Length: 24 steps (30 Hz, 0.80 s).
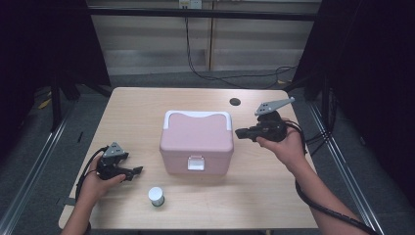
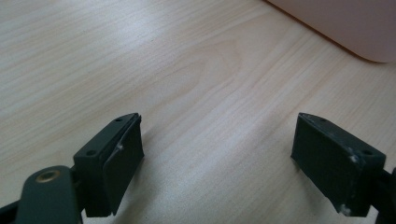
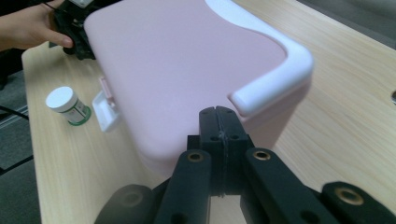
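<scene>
White-capped jar point(image 3: 67, 105) wears a green label (writing too small).

Two black grippers point(image 1: 138, 170) point(image 1: 238, 132) are seen, each topped by a grey three-cornered plate (black cables trailing); forearms are unsleeved.

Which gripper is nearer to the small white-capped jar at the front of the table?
Left. The left gripper sits just left of the jar, jaws open. The right gripper, shut, is raised beyond the pink box, by its right side.
</scene>
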{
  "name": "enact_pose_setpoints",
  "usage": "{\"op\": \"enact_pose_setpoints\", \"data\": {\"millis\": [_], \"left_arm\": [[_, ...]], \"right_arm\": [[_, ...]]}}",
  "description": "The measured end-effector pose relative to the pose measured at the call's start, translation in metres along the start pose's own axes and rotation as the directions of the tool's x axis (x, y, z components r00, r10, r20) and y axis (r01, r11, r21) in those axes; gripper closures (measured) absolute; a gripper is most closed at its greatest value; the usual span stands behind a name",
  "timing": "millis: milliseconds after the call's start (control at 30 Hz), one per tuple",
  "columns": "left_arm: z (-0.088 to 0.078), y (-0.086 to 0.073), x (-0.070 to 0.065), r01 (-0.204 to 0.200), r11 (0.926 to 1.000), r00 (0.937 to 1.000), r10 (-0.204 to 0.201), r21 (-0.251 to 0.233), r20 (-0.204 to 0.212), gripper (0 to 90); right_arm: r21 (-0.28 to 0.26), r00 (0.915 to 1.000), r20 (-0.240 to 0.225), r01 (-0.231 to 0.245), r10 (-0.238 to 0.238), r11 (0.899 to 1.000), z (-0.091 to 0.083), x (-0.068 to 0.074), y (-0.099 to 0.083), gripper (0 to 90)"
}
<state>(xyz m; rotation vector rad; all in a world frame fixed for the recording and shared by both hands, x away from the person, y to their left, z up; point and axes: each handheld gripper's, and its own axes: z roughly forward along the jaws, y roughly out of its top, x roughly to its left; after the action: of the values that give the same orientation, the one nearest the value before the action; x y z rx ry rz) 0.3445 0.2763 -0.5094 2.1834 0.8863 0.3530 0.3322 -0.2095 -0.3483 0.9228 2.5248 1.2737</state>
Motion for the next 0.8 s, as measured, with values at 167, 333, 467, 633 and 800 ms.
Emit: {"op": "enact_pose_setpoints", "data": {"millis": [167,333,467,633,800], "left_arm": [[0.0,0.0,0.0,0.0,1.0,1.0,0.0,0.0,0.0,15.9],[0.0,0.0,0.001,0.002,1.0,1.0,-0.002,-0.003,0.001,15.8],[0.0,0.0,0.001,0.014,0.9999,0.9999,-0.014,-0.005,0.01,15.2],[0.0,0.003,0.003,0.025,0.9996,0.9996,-0.025,0.015,0.011,15.4],[0.001,0.012,0.002,0.025,0.9969,0.9996,-0.026,0.075,0.009,15.5]], "right_arm": [[0.007,0.9995,-0.019,0.025,-0.024,1.0,0.012,0.009,0.009,89.9],[0.023,0.9983,-0.033,0.049,-0.048,0.999,0.029,0.018,0.013,89.6],[0.021,0.9978,-0.045,0.049,-0.048,0.999,0.036,0.02,0.013,89.6],[0.019,0.9976,-0.04,0.057,-0.056,0.998,0.037,0.021,0.013,90.0],[0.022,0.9985,-0.04,0.038,-0.037,0.999,0.037,0.022,0.013,90.0]]}}
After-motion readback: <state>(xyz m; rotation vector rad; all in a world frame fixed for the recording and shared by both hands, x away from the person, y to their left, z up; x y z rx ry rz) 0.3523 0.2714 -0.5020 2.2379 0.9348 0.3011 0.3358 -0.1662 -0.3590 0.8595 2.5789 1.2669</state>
